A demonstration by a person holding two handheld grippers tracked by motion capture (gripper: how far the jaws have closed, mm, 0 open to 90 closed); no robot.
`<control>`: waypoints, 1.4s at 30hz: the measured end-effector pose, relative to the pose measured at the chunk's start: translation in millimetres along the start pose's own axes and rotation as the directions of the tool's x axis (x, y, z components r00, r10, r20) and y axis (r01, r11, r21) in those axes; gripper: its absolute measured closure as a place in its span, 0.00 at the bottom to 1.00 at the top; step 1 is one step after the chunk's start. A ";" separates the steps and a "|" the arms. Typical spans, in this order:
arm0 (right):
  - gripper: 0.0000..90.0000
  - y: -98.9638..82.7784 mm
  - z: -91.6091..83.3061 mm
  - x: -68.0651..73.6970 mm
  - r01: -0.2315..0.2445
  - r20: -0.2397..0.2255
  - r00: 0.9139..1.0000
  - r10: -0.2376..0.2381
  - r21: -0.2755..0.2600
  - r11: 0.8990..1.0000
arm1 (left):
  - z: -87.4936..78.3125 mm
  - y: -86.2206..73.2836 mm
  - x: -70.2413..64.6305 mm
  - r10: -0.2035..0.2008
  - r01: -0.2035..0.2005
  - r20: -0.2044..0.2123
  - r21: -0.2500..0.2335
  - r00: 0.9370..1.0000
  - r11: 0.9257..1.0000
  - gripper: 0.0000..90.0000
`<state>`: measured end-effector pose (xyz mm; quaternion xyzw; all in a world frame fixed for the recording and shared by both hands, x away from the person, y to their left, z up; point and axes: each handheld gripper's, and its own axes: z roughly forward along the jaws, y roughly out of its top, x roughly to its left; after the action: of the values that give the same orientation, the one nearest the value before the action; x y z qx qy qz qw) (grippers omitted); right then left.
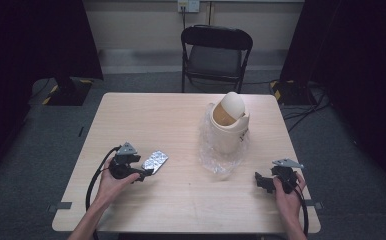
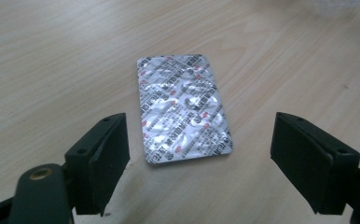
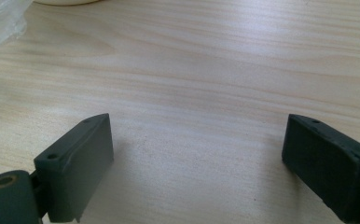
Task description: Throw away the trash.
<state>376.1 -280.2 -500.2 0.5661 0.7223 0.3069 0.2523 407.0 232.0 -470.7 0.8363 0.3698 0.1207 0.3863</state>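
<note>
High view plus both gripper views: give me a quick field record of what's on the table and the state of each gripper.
table: light wood table
blister pack: silver blister pack, flat on the table, just ahead of the left gripper
bin: cream swing-lid bin, upright, standing on clear plastic wrap
left gripper: left gripper, jaws open, pack between and beyond them, not touching
right gripper: right gripper, jaws open over bare wood
chair: black chair beyond the table

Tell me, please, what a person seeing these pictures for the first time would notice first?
Probably the cream bin with its rounded swing lid, standing on crumpled clear plastic at the table's right middle. Next, the shiny silver pill pack lying flat in front of the left gripper, whose jaws are spread wide around its near end. The right gripper is also open, over bare wood.
</note>
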 end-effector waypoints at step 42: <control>0.09 0.0 0.0 0.0 0.000 0.000 1.000 0.000 0.000 1.000 | 30.4 -1.8 4.0 0.028 -0.028 -0.055 -0.008 0.998 1.000 0.38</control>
<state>376.1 -280.2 -500.2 0.5661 0.7223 0.3067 0.2525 423.7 218.6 -492.8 0.8362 0.3679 0.1504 0.3779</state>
